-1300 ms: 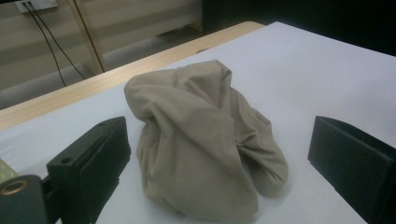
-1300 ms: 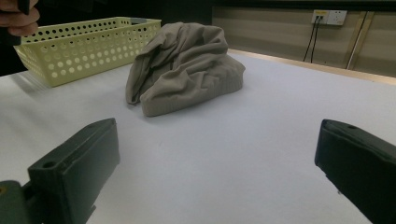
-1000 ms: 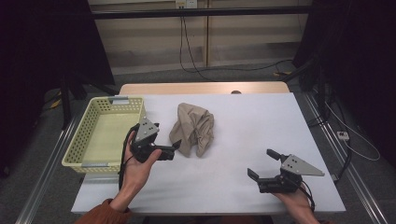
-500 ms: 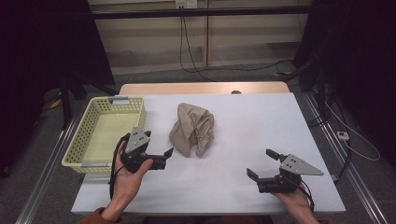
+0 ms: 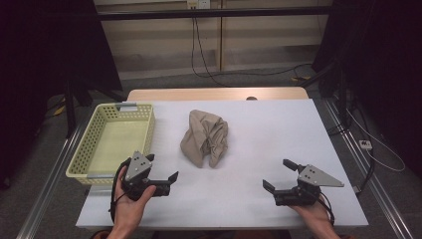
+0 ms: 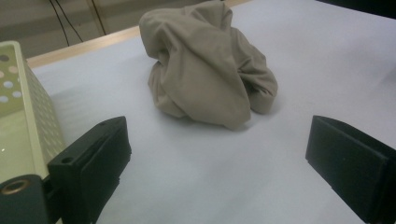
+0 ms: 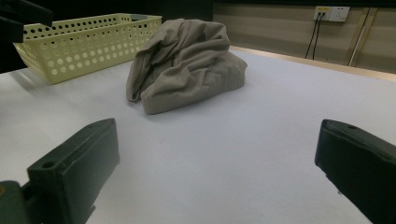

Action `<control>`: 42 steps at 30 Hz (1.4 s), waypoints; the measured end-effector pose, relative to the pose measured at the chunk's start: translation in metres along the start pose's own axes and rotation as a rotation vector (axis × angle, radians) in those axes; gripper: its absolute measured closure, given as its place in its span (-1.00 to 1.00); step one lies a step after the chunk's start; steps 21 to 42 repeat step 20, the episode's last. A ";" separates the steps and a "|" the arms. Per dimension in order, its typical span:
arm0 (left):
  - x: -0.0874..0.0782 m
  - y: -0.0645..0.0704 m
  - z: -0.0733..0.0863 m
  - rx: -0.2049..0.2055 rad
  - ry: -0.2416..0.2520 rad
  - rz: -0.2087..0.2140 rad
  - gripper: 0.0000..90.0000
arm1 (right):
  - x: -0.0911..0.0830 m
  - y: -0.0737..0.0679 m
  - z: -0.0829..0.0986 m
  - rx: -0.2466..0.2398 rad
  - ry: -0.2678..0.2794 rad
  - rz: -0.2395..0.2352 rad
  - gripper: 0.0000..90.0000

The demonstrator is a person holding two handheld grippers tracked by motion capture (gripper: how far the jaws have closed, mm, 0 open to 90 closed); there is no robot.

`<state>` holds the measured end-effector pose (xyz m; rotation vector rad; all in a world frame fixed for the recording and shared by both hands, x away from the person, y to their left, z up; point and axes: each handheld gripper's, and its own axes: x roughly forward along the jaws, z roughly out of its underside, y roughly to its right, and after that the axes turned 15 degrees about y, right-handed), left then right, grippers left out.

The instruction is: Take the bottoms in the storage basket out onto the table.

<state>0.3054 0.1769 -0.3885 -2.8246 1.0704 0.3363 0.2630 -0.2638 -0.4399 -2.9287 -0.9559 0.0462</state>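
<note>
One crumpled beige cloth (image 5: 205, 138) mid-table (image 5: 278, 129), touching nothing. One yellow basket (image 5: 89, 144) at left, nothing inside. Two grippers, left gripper (image 5: 161, 171) and right gripper (image 5: 277, 175), jaws spread wide, holding nothing.

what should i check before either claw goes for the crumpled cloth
1. Left claw open: ok, its jaws stand wide apart in the left gripper view.
2. Right claw open: ok, jaws also spread wide.
3. Both claws free of load: ok, nothing sits between either pair of jaws.
4. Beige cloth reachable: ok, it lies bunched mid-table, apart from both claws, with bare table around it.
5. Yellow basket ready to receive: ok, it looks empty and stands left of the cloth, not touching it.
6. A good fold to pinch: cannot tell, the heap hides its edges.
</note>
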 end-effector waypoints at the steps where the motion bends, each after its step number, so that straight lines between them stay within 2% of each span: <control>1: -0.001 0.001 0.002 0.002 -0.004 0.004 -0.86 | 0.000 0.000 0.000 0.001 0.000 0.000 -1.00; 3: -0.003 0.002 0.005 0.013 -0.009 0.008 -0.86 | 0.000 0.000 0.000 0.001 -0.001 0.000 -1.00; 9: -0.007 0.001 0.018 0.026 0.010 -0.026 -0.86 | 0.000 0.000 0.000 0.001 0.000 -0.001 -1.00; 11: -0.007 -0.001 0.021 0.009 0.012 -0.033 -0.85 | 0.000 0.000 0.000 0.000 -0.002 -0.006 -1.00; 12: -0.008 -0.003 0.022 -0.013 0.014 -0.028 -0.85 | 0.000 0.000 0.000 -0.005 -0.002 -0.008 -1.00; 14: -0.011 -0.004 0.023 -0.043 0.038 -0.036 -0.85 | 0.000 0.000 0.000 -0.007 0.001 -0.010 -1.00; 18: -0.010 -0.006 0.024 -0.044 0.031 -0.047 -0.85 | 0.000 0.001 0.000 -0.002 -0.001 -0.007 -1.00; 42: -0.009 -0.006 0.025 -0.047 0.025 -0.047 -0.85 | 0.000 0.001 0.000 -0.004 0.000 -0.008 -1.00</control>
